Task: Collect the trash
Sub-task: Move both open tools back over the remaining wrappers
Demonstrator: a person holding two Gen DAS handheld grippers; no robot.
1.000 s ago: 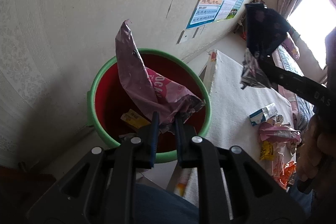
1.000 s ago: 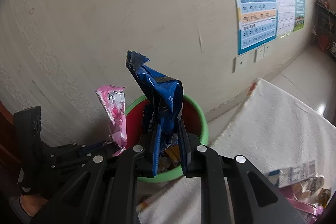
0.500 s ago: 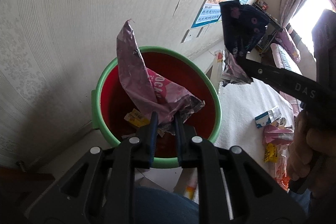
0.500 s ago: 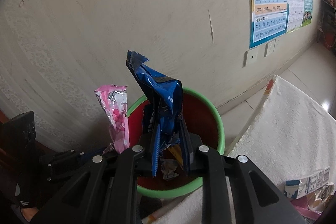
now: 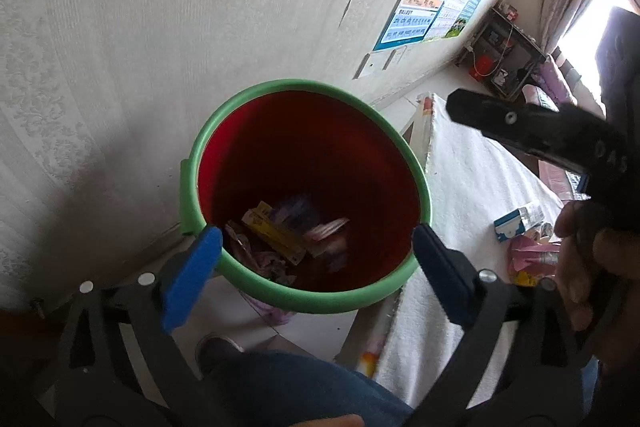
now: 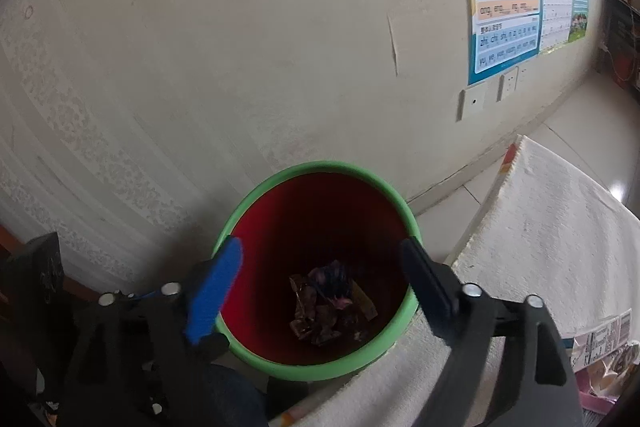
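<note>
My left tongs [image 5: 316,251] and my right tongs [image 6: 324,279] are both opening wide over the bucket [image 5: 200,163], with nothing between them. The bucket is red inside with a green rim, beside the wall. The crumpled wrappers [image 5: 280,231], pink, purple and yellow, lie at its bottom.

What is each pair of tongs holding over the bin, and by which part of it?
Nothing is held. The left tongs and right tongs are opening with nothing between them above the bin; wrappers lie at its bottom.
</note>
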